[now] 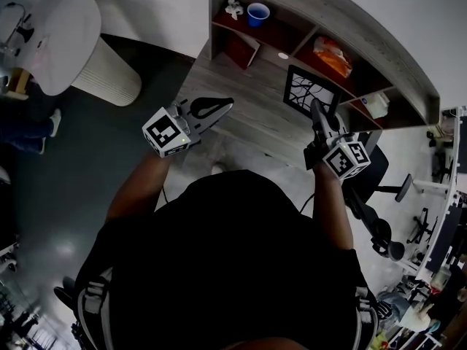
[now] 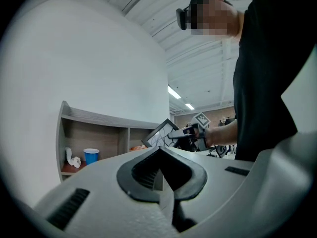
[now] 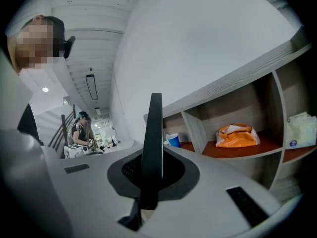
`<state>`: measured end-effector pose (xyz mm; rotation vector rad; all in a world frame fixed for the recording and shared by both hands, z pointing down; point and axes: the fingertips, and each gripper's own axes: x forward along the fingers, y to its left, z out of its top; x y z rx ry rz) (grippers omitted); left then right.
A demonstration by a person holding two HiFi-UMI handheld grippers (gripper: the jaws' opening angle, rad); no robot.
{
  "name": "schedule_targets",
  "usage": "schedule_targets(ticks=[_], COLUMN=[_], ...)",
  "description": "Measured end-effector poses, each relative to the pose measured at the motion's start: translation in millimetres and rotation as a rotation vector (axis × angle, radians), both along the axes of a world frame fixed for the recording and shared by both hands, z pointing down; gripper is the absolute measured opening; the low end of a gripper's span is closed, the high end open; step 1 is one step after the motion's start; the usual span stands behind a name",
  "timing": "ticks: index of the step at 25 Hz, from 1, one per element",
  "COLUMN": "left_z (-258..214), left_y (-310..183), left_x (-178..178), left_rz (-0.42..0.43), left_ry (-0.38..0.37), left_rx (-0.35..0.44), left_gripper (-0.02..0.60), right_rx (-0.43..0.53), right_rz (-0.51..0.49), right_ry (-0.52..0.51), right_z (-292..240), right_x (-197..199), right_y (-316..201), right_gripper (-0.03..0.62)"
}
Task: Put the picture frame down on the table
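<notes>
**Picture frame:** rectangular black picture frame (image 1: 310, 90) with a white sheet bearing a black branching pattern. It is held near the back edge of the grey wood-grain bench (image 1: 248, 115), just in front of the shelf unit, standing tilted on one corner. The right gripper view shows it edge-on (image 3: 154, 133). Whether it touches the bench cannot be told.

**Right claw** (image 1: 316, 109): clenched on the frame's edge, with the frame running straight up between the jaws.

**Left claw** (image 1: 222, 106): clenched with nothing between the jaws. It is held level over the bench's front left part, well apart from the frame.

**Shelf unit:** grey wood-grain shelf unit (image 1: 343, 20) with red-brown floors, standing along the bench's back edge.

**Shelf contents:**
- Blue plastic cup (image 1: 257, 13), upright in the left compartment
- Crumpled white object (image 1: 233, 6), just beside the cup
- Orange crinkled bag (image 1: 332, 55), in the middle compartment
- White soft pack (image 1: 377, 106), in the right compartment
</notes>
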<state>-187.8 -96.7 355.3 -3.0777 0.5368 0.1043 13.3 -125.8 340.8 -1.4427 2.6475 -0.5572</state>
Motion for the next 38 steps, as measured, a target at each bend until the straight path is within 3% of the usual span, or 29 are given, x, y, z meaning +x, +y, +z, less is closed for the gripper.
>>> schedule_targets(ticks=[19,25,38], left_z=[11.7,18.4,55.5], left_y=[-34.0,-55.8,-81.5], left_x=[43.9,54.4,83.5], left_rz=[-0.083,-0.122,-0.123], left_ry=[-0.147,-0.148,-0.245], left_rx=[0.052,-0.003,-0.055], left_gripper=[0.017,0.017,0.017], right_rx=[-0.065,-0.114,-0.221], right_rz=[-0.026,-0.051,-0.115], right_ry=[-0.038,-0.054,-0.037], right_z=[42.0,69.5,134.4], right_x=[16.2,24.6,28.1], right_y=[-28.7,-46.7,-76.6], right_gripper=[0.018,0.018,0.018])
